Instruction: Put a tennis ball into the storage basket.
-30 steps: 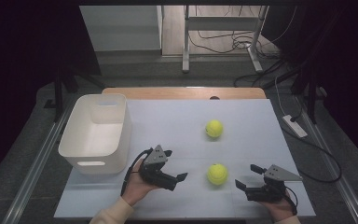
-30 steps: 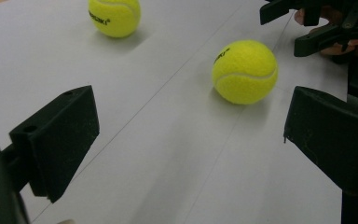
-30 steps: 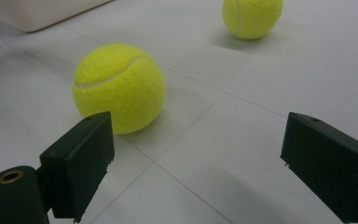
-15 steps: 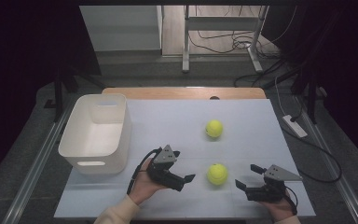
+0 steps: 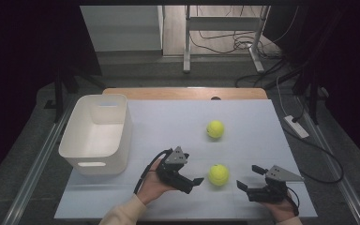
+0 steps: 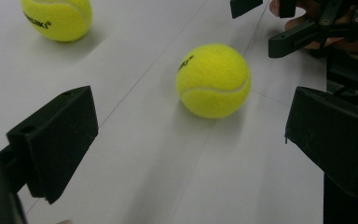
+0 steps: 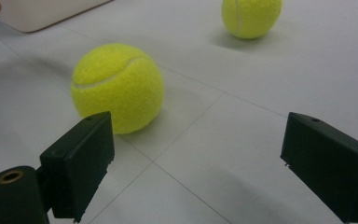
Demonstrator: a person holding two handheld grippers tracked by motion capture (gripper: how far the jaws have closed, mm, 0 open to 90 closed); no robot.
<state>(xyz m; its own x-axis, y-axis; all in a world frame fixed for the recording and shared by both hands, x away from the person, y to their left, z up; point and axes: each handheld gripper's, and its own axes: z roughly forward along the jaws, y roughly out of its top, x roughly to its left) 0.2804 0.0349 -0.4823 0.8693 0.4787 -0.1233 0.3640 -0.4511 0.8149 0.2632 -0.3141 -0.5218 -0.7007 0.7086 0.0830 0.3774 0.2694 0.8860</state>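
Moved: the left gripper [image 5: 194, 180] has slid right toward the near tennis ball [image 5: 218, 174]; the right gripper [image 5: 248, 180] has stayed put.
Left gripper: jaws spread wide, ball lying just ahead between them, untouched.
Right gripper: jaws spread, holding nothing, ball [image 7: 117, 87] just off its left jaw.
Progress: nothing grasped yet; both balls lie on the table [image 5: 168, 122], the white bin [image 5: 98, 136] holds nothing.
Around: far tennis ball [image 5: 215, 129] well apart; nothing blocks the reach.
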